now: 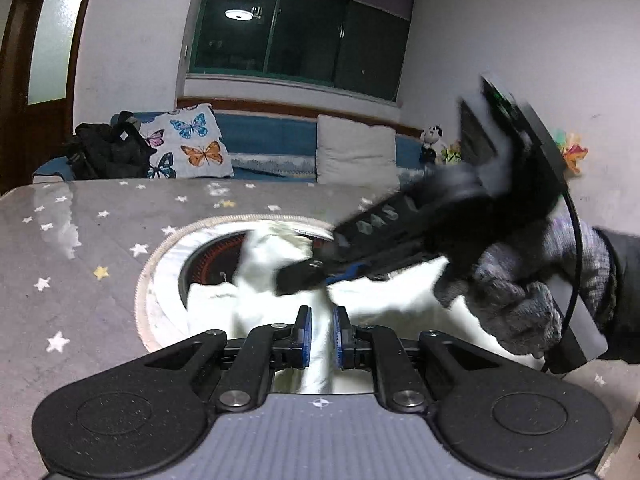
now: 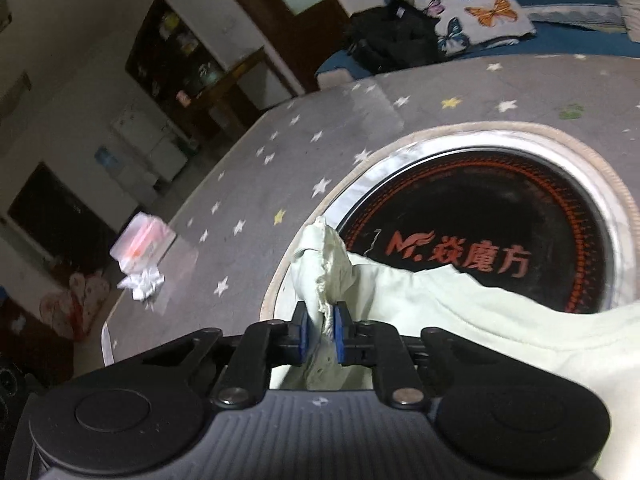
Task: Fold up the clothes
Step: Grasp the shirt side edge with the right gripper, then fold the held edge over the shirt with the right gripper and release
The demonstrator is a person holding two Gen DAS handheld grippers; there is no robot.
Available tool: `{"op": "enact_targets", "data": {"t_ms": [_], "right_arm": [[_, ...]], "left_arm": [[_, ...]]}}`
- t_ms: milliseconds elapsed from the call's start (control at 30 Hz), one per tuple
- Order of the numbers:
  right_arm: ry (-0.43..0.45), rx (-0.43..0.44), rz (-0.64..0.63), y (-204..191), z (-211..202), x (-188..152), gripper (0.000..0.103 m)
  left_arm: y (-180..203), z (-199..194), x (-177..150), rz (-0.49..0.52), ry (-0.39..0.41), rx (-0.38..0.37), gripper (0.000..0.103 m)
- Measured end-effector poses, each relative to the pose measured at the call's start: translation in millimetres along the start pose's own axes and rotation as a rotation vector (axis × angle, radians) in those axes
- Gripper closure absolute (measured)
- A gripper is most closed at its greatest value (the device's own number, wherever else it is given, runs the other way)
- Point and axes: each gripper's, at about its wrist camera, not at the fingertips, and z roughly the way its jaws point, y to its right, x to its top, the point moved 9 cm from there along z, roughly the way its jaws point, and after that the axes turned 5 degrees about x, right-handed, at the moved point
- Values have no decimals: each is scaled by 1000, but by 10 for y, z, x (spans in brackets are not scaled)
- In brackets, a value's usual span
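Note:
A pale white garment lies over the round black cooktop set in the grey star-patterned table. My left gripper is shut on a fold of the garment at its near edge. My right gripper reaches in from the right, blurred, and pinches the same cloth just ahead of the left one. In the right wrist view the right gripper is shut on a frayed bunched edge of the garment, which drapes over the cooktop.
A gloved hand holds the right gripper. A blue sofa with a butterfly cushion and a black bag stands behind the table. A plastic box with crumpled tissue sits on the table's left part.

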Motion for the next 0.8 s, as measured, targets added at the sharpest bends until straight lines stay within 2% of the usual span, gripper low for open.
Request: {"op": "enact_targets", "data": {"t_ms": [167,233,300,433,500,633,700,733,800], "right_arm": [[49,-48,1,60,-193,0,93],[63,-58,17,77,-247,-5,93],[74,-62,42,92,-294,-6,93],[80,-81,87,132,-318,-8,93],[80,-88,107,146,-324,-9,93],[92,-89,148,161,-408,2,93],[101,-94,164,159,-466,16,93],[102,-97,168,156,-476,22,93],[100,-108,174,147,-476,26,93]], "left_arm": [[-180,-75,149,-71,25,-7,78],[-143,-42,123,-85,8,-45,58],[-105,-10,98,-99,-10,-83,55],[195,-18,4,-7,-17,-143,44],[295,12,-36,62,-9,-115,41],[326,149,-101,79,-49,-102,41],[299,172,-141,68,-62,-99,46],[284,171,-145,40,-69,-118,54],[211,160,-134,-54,-92,-170,57]]}}
